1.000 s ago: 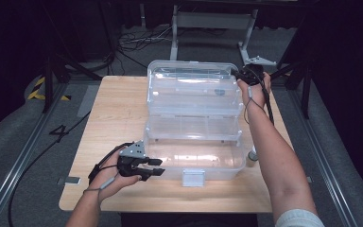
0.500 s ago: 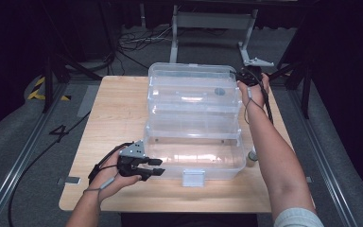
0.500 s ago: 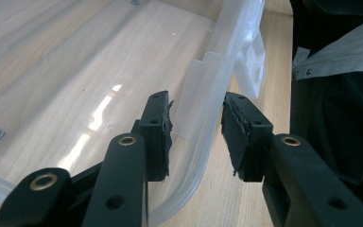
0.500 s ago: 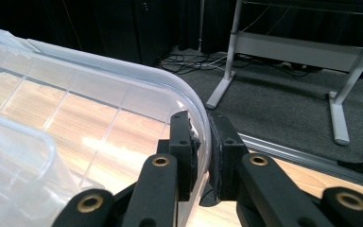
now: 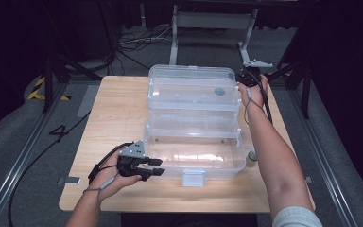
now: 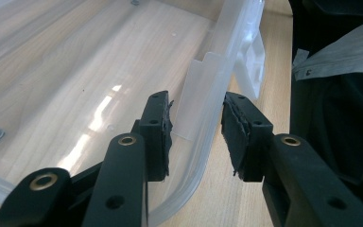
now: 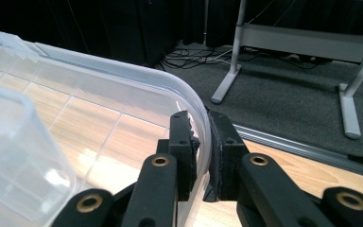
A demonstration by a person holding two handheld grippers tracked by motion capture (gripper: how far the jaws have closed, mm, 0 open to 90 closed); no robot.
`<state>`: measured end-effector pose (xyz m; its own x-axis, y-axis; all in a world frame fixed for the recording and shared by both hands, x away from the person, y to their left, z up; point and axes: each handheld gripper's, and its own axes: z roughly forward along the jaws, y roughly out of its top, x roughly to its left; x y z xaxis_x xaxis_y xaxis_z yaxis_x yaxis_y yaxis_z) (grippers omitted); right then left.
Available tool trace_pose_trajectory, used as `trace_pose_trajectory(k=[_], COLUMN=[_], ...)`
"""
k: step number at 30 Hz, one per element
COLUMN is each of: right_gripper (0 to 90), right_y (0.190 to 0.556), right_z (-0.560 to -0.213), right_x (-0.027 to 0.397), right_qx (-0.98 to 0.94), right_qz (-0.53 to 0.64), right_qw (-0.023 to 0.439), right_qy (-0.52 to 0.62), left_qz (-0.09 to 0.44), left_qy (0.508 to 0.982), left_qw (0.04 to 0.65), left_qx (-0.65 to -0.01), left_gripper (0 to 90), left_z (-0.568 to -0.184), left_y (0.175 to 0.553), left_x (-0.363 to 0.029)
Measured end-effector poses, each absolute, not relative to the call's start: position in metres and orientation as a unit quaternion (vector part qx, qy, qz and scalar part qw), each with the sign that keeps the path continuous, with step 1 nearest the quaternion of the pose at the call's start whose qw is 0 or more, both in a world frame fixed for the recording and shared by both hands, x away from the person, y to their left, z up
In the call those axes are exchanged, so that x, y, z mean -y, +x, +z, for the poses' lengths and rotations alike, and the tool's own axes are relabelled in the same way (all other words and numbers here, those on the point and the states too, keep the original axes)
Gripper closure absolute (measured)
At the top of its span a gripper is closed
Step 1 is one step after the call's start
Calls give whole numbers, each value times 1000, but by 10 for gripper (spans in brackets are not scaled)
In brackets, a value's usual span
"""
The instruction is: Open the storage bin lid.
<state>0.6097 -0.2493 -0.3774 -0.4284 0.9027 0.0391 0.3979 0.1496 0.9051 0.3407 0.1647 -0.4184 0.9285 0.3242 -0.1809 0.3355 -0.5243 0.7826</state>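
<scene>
With the clear plastic storage box [image 5: 194, 156] at mid-bench, its lid [image 5: 191, 87] raised, the right claw [image 7: 203, 151] pinches the lid's rim while the left claw [image 6: 196, 132], spread, straddles the box's near wall, so closing probably needs steady lowering.

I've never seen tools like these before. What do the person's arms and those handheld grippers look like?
Each gripper, left and right, is black, with two flat jaws held by brass-coloured rivets and faced with rough dark pads. A grey three-cornered plate sits on top, and a black cable trails off. The forearms are bare; a pale short sleeve shows on the right arm.
</scene>
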Motion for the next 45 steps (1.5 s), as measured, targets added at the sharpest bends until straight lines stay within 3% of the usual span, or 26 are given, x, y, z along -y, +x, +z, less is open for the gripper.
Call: trace_pose_trajectory(k=[40, 45], right_gripper=[810, 731], right_y=[620, 618], right_z=[-408, -405], right_x=[251, 253], right_qx=[-698, -699], right_qz=[463, 468], right_qw=[234, 239], right_qy=[493, 485], left_qz=[-7, -15], left_qy=[870, 873], left_qw=[455, 444], left_qx=[-192, -202], left_gripper=[628, 617], left_z=[-419, -416], left_y=[340, 341], left_x=[-165, -163])
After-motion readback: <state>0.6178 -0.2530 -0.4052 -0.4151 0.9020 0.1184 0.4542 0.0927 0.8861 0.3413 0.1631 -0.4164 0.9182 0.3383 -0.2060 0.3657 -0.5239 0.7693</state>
